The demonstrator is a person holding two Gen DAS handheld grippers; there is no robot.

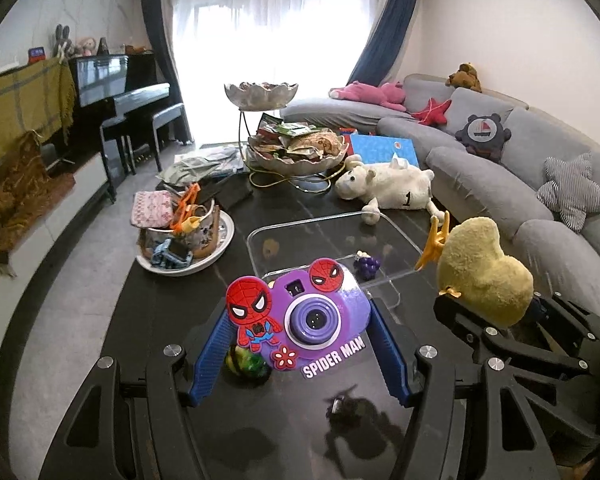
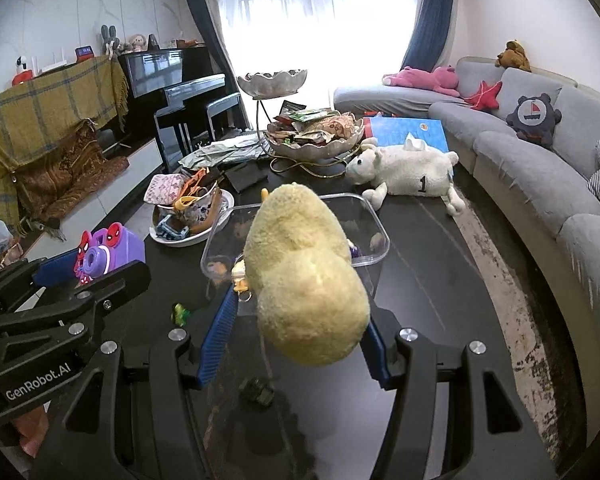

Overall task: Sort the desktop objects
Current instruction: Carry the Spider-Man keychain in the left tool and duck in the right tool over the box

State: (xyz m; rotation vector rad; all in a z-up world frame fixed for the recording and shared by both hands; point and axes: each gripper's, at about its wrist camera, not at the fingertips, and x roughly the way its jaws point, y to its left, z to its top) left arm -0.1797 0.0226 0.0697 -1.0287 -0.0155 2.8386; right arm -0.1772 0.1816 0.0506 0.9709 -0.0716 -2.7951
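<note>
My left gripper (image 1: 300,328) is shut on a purple Spider-Man toy camera (image 1: 312,312) and holds it above the dark table, near the clear plastic tray (image 1: 324,228). My right gripper (image 2: 296,320) is shut on a yellow plush duck (image 2: 304,276), held just in front of the clear tray (image 2: 376,224). The duck (image 1: 484,268) shows at the right of the left wrist view; the camera (image 2: 108,256) shows at the left of the right wrist view. A small purple grape toy (image 1: 367,265) lies in the tray. A green marble-like toy (image 1: 248,362) and a small dark toy (image 1: 340,404) lie on the table below.
A white dish (image 1: 216,248) piled with pouches and odds stands left of the tray. A white plush sheep (image 1: 388,184) lies behind the tray. A two-tier silver snack stand (image 1: 296,152) stands at the back. A grey sofa (image 1: 500,176) curves along the right.
</note>
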